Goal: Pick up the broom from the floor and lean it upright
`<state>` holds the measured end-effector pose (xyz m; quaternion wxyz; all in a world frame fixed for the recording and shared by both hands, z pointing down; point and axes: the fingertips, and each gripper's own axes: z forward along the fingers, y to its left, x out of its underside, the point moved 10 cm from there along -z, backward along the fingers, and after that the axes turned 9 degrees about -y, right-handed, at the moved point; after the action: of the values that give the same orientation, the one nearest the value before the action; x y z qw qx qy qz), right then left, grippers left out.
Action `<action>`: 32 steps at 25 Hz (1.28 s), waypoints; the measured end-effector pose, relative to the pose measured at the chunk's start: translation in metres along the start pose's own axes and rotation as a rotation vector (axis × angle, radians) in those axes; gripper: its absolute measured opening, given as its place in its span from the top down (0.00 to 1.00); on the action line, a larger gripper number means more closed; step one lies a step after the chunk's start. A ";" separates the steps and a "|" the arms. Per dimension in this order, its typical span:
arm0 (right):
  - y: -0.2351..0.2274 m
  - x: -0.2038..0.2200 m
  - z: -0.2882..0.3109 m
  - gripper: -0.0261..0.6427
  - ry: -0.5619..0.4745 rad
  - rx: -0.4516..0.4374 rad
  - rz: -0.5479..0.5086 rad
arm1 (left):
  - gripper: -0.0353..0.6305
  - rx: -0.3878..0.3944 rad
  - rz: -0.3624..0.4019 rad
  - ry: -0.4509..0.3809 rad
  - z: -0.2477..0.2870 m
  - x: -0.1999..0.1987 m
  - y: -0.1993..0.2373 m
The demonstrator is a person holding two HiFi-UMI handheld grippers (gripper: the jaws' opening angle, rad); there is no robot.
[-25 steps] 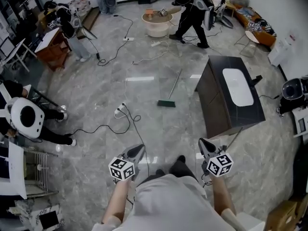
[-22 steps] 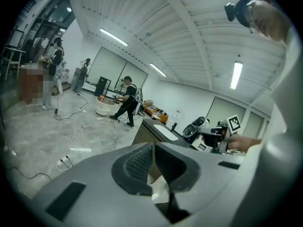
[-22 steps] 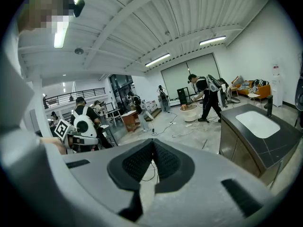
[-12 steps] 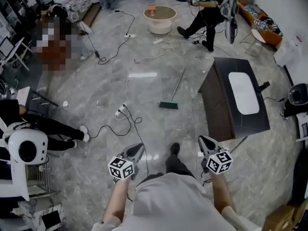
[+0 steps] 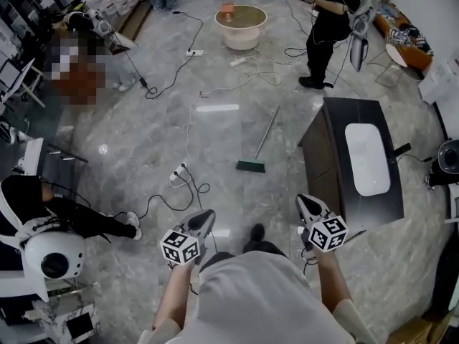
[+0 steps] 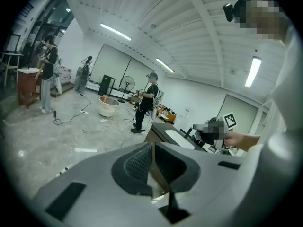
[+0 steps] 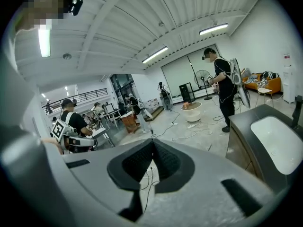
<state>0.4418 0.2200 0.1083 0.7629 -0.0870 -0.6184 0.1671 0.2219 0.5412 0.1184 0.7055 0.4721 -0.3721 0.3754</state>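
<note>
We hold our left gripper (image 5: 204, 219) and our right gripper (image 5: 304, 202) out low in front of us. Both claws are squeezed tight shut, and nothing is in them. The broom (image 5: 262, 139) lies flat on the grey floor (image 5: 143, 142), well ahead of us. Its green brush end points toward us and its long stick points away. A dark cabinet (image 5: 323, 149) stands just to its right. A white plug strip (image 5: 178, 171) lies to its left.

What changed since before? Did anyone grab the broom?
The wearer walked forward, so the broom is nearer. The person in black moved away from the round table. Nothing was grabbed: the broom still lies flat on the floor, and the left gripper and right gripper stay shut, empty.
</note>
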 end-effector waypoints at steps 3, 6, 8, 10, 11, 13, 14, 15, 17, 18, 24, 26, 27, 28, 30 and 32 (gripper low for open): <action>-0.033 -0.011 0.016 0.96 0.003 -0.002 0.007 | 0.92 0.000 0.008 0.002 0.036 -0.011 0.002; -0.055 -0.017 0.029 0.96 0.002 0.003 0.024 | 0.92 0.003 0.015 0.005 0.065 -0.024 0.008; -0.064 -0.020 0.037 0.96 0.005 0.010 0.038 | 0.92 0.008 0.018 0.013 0.081 -0.033 0.015; -0.073 -0.023 0.046 0.96 0.009 0.022 0.051 | 0.92 0.017 0.021 0.020 0.097 -0.043 0.021; -0.078 -0.025 0.051 0.96 0.010 0.028 0.056 | 0.92 0.023 0.022 0.023 0.106 -0.047 0.024; -0.087 -0.028 0.060 0.96 0.011 0.041 0.065 | 0.92 0.038 0.025 0.033 0.125 -0.055 0.033; -0.091 -0.030 0.064 0.96 0.012 0.048 0.068 | 0.92 0.046 0.025 0.039 0.135 -0.058 0.037; -0.095 -0.031 0.069 0.96 0.012 0.056 0.070 | 0.92 0.056 0.025 0.046 0.144 -0.061 0.043; -0.103 -0.036 0.081 0.96 0.011 0.074 0.070 | 0.92 0.078 0.027 0.059 0.165 -0.068 0.056; -0.107 -0.039 0.089 0.96 0.009 0.084 0.068 | 0.92 0.092 0.028 0.064 0.176 -0.073 0.063; -0.124 -0.055 0.152 0.96 0.002 0.142 0.076 | 0.92 0.177 0.071 0.115 0.245 -0.106 0.122; -0.124 -0.060 0.173 0.96 0.005 0.160 0.082 | 0.92 0.205 0.078 0.134 0.262 -0.119 0.143; -0.124 -0.063 0.184 0.96 0.007 0.166 0.082 | 0.92 0.220 0.080 0.141 0.270 -0.127 0.153; -0.125 -0.068 0.196 0.96 0.009 0.172 0.080 | 0.92 0.233 0.083 0.149 0.279 -0.134 0.164; -0.129 -0.076 0.221 0.96 0.017 0.187 0.078 | 0.92 0.257 0.087 0.171 0.298 -0.147 0.187; -0.134 -0.083 0.243 0.96 0.029 0.205 0.080 | 0.92 0.277 0.085 0.193 0.316 -0.157 0.208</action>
<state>0.2105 0.0473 0.1317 0.7694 -0.0357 -0.5830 0.2585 -0.0842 0.2706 0.1484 0.6496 0.5105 -0.2669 0.4963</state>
